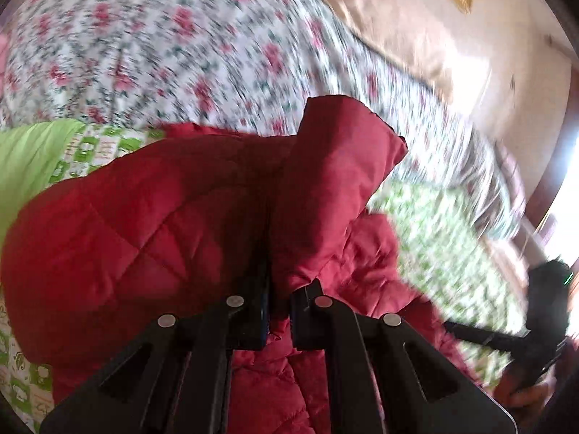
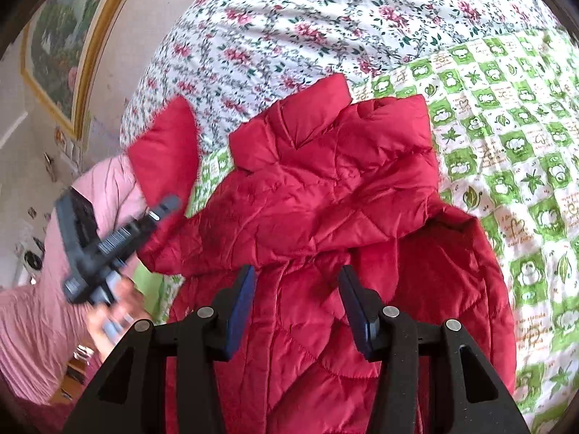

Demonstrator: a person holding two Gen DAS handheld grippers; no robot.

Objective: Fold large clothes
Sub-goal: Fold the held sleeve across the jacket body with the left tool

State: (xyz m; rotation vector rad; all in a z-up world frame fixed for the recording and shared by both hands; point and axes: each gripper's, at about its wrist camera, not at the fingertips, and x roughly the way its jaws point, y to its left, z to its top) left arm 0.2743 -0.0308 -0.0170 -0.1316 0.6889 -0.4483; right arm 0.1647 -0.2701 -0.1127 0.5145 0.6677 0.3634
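A red quilted jacket (image 2: 325, 188) lies on a green-and-white patterned quilt (image 2: 506, 137); its collar points away from me in the right wrist view. My left gripper (image 1: 278, 289) is shut on a fold of the jacket's sleeve (image 1: 336, 166), which stands up over the jaws and hides their tips. From the right wrist view, the left gripper (image 2: 163, 209) sits at the left, with the red sleeve end (image 2: 163, 144) lifted off the bed. My right gripper (image 2: 296, 289) is open just over the jacket's body, pads apart. It also shows blurred at the right edge, right gripper (image 1: 456, 327).
A floral bedspread (image 2: 289, 29) covers the bed beyond the quilt. A pink cloth (image 2: 32, 325) lies at the left of the right wrist view. A gold-framed picture (image 2: 61, 54) hangs on the wall. A lime-green cloth (image 1: 29, 159) lies left of the jacket.
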